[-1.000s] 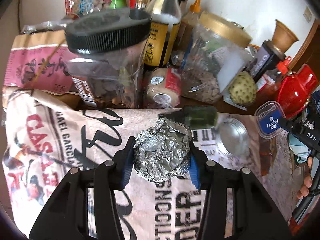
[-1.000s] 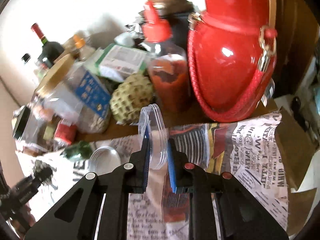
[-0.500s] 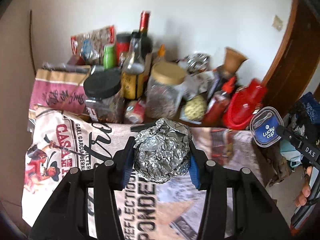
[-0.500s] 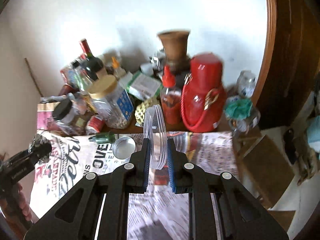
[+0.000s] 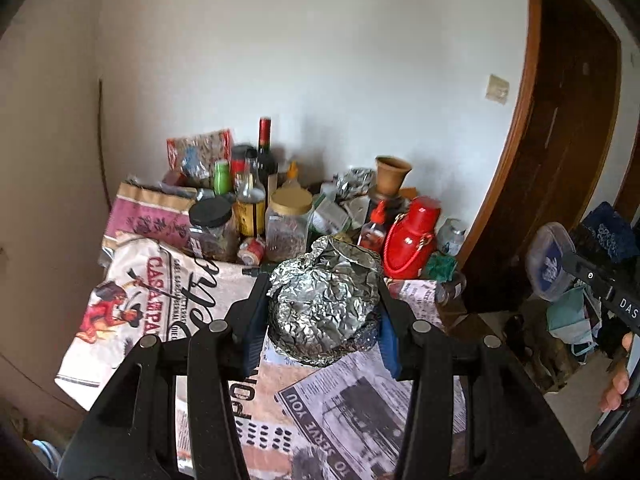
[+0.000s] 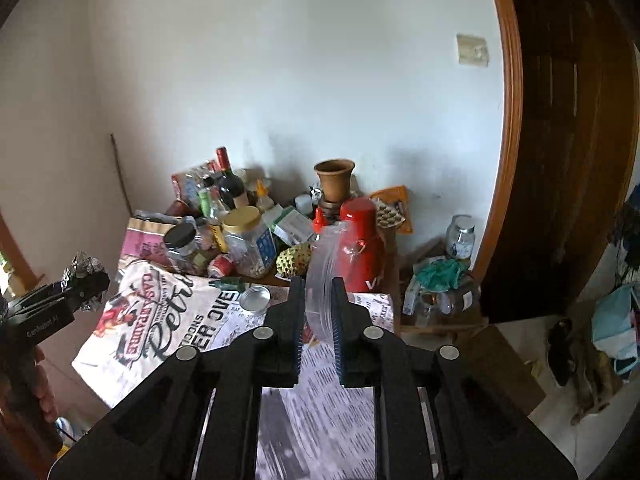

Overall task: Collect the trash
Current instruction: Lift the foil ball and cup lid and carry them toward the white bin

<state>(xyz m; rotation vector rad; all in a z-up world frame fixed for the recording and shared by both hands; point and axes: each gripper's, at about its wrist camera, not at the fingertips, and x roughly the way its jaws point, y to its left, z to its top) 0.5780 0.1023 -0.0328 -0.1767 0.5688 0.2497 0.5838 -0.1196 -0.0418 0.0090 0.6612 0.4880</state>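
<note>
A crumpled ball of aluminium foil [image 5: 324, 304] sits between the blue pads of my left gripper [image 5: 322, 292], which is shut on it and held high above the table. In the right wrist view, my right gripper [image 6: 319, 286] pinches a clear plastic cup lid [image 6: 325, 256] edge-on, its jaws closing tighter on it. The same lid [image 5: 548, 264], with a blue label, shows at the right edge of the left wrist view. The foil ball [image 6: 82, 266] shows at the far left of the right wrist view.
The table's newspaper-print cloth [image 6: 160, 320] bears a round metal lid [image 6: 254, 298] and a small green bottle [image 6: 230, 283]. Jars, bottles, a red flask [image 6: 360, 240] and a clay vase [image 6: 334, 180] crowd the wall side. A dark wooden door [image 6: 560, 160] stands at the right.
Both grippers have risen and drawn back from the table with the foil ball and the lid, so the whole table and the wall show now. The right gripper has rolled nearer upright.
</note>
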